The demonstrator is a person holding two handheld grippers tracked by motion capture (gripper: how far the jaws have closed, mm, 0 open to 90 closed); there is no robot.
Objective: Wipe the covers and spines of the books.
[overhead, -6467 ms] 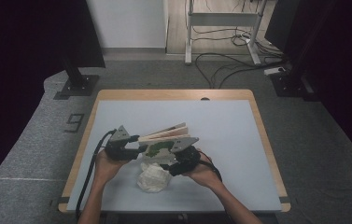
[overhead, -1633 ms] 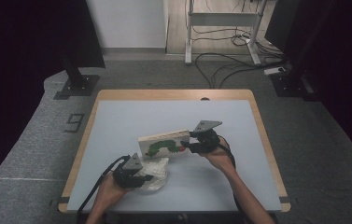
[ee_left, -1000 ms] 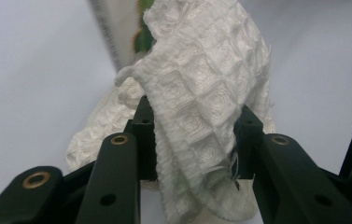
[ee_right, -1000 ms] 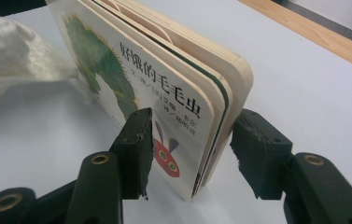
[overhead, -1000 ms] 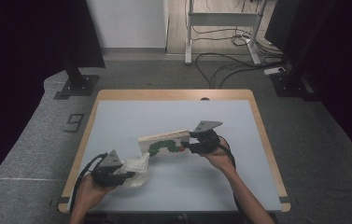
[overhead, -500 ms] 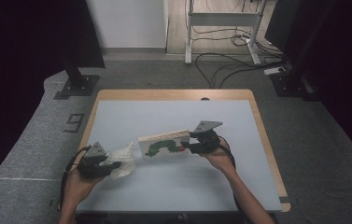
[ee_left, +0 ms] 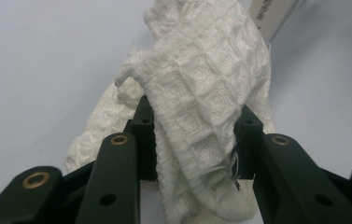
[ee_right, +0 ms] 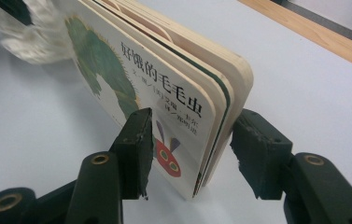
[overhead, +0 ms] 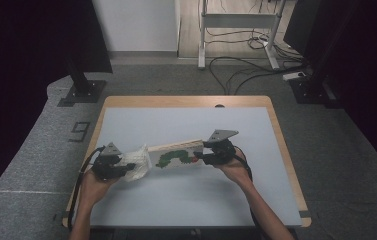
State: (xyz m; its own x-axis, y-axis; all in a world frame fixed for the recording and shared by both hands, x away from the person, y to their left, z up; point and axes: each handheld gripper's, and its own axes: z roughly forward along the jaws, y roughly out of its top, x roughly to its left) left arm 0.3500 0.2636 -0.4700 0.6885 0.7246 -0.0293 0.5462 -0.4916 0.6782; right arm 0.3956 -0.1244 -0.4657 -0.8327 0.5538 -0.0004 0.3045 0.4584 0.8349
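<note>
Both grippers worked over the pale table (overhead: 186,200). Right gripper (ee_right: 190,154) clamped the near end of the board book (overhead: 176,155), which stood on edge near the table's middle, one jaw on its caterpillar cover, the other behind its back. Left gripper (ee_left: 192,140) pinched a bunched white waffle cloth (ee_left: 206,102) just beside the book's far end, toward the table's left edge.

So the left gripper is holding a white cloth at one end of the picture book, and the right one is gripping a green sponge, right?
Not quite. The right gripper has no sponge: its jaws stand either side of the picture book, as the right gripper view shows. The left gripper does hold the white cloth at the book's other end.
</note>
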